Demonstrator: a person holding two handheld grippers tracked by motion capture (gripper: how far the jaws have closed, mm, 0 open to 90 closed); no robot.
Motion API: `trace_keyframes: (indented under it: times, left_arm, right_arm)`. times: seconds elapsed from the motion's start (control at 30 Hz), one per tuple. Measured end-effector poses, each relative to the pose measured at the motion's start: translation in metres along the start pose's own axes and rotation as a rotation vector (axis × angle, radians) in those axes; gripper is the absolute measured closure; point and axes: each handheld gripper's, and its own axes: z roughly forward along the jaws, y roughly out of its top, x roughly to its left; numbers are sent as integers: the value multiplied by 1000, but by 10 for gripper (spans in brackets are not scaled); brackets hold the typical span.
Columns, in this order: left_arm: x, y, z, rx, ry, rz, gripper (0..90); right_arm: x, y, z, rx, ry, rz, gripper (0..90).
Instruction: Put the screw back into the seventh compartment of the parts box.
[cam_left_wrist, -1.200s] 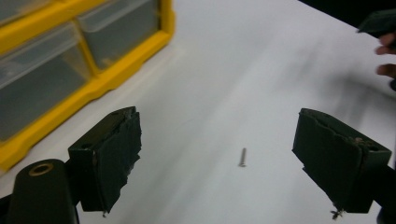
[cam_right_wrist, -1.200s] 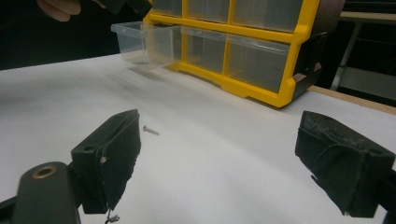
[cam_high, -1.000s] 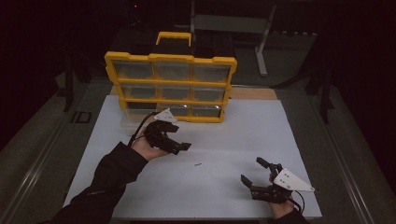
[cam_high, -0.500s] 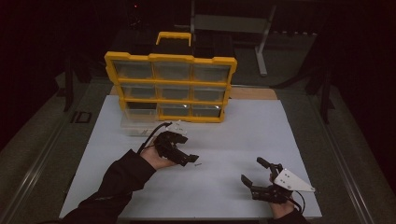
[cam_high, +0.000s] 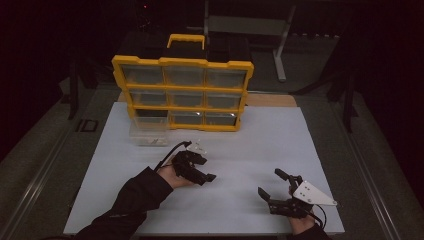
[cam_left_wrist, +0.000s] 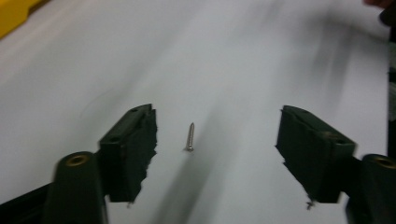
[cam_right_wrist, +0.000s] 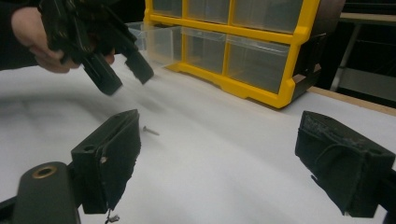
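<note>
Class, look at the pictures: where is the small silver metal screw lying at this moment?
The small silver metal screw lies flat on the white table sheet, between the left gripper's open jaws in the left gripper view, nearer its left-hand jaw.

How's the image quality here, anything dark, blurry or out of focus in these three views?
High view: dim, surroundings nearly black, only the white table sheet and yellow organizer stand out. Left gripper view: streaky motion blur across the sheet, though the screw stays fairly sharp. Right gripper view: the near fingers look soft, and the left gripper is slightly smeared.
</note>
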Motion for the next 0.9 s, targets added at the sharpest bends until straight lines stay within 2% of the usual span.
trace_keyframes:
  times: [0.23,0.47,0.73,0.9]
  left_arm:
    - [1,-4,14,14,-1,12,473]
    - [3,-5,26,27,15,24,597]
    - [7,-7,37,58,25,32,696]
    - [9,-7,42,71,26,30,719]
  right_arm:
    - [0,0,0,1,1,-2,140]
    - [0,0,0,0,1,0,141]
    - [0,0,-1,-1,1,2,140]
    - [0,0,-1,-1,1,0,141]
